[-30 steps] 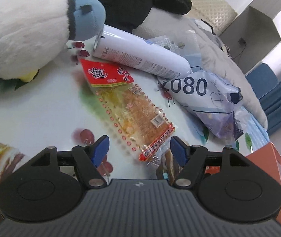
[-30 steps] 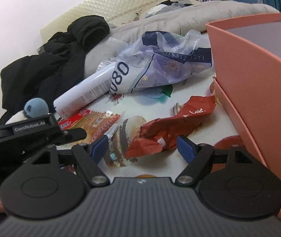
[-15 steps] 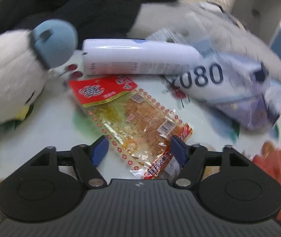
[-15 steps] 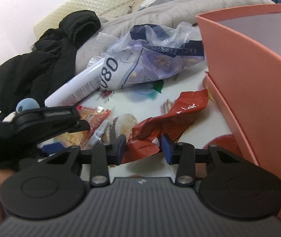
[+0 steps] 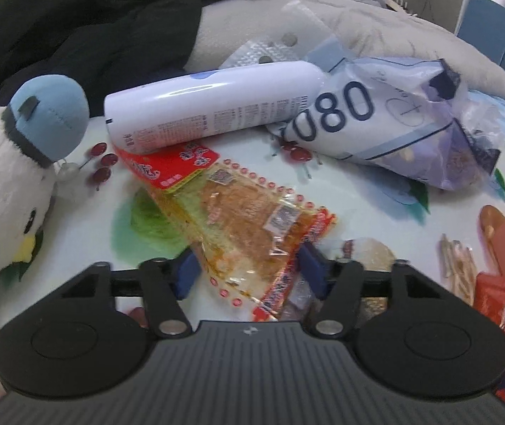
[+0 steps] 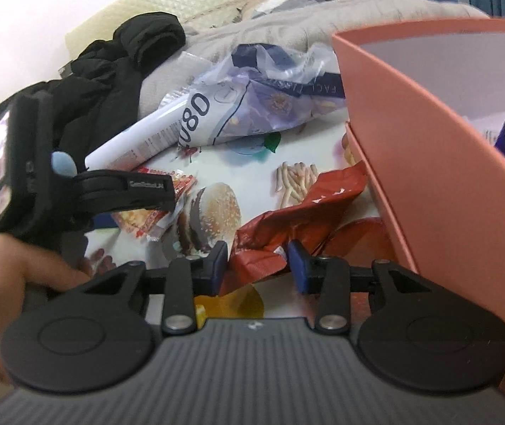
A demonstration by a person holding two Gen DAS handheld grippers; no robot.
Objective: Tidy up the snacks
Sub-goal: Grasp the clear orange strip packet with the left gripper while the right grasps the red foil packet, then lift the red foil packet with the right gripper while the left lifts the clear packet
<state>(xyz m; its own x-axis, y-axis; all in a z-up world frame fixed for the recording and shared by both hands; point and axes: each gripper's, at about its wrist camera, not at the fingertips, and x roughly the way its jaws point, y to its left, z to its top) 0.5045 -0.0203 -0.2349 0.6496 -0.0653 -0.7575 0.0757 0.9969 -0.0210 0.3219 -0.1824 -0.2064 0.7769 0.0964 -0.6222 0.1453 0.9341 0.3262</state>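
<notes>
An orange snack packet (image 5: 238, 219) with a red header lies on the printed tablecloth (image 5: 85, 212). Its near end sits between the blue pads of my left gripper (image 5: 248, 271), whose jaws are closing; the pads touch both edges and the film buckles upward. A crumpled red snack bag (image 6: 287, 219) lies beside the orange box (image 6: 429, 141). My right gripper (image 6: 257, 264) is shut on the bag's near corner. The right wrist view also shows the left gripper's upper finger (image 6: 128, 187) over the orange packet (image 6: 153, 216). Part of the red bag (image 5: 497, 304) shows at the left view's right edge.
A white spray can (image 5: 209, 113) and a tissue pack marked 080 (image 5: 394, 124) lie just behind the packet. A plush toy (image 5: 4, 184) sits left. A black jacket (image 5: 75, 17) and a grey blanket (image 5: 394, 28) lie behind. A hand (image 6: 15, 283) holds the left gripper.
The left gripper rolled, slid in and narrowed its jaws around the orange packet's near end, which now buckles. The right jaws closed from wide onto the red bag's corner.
</notes>
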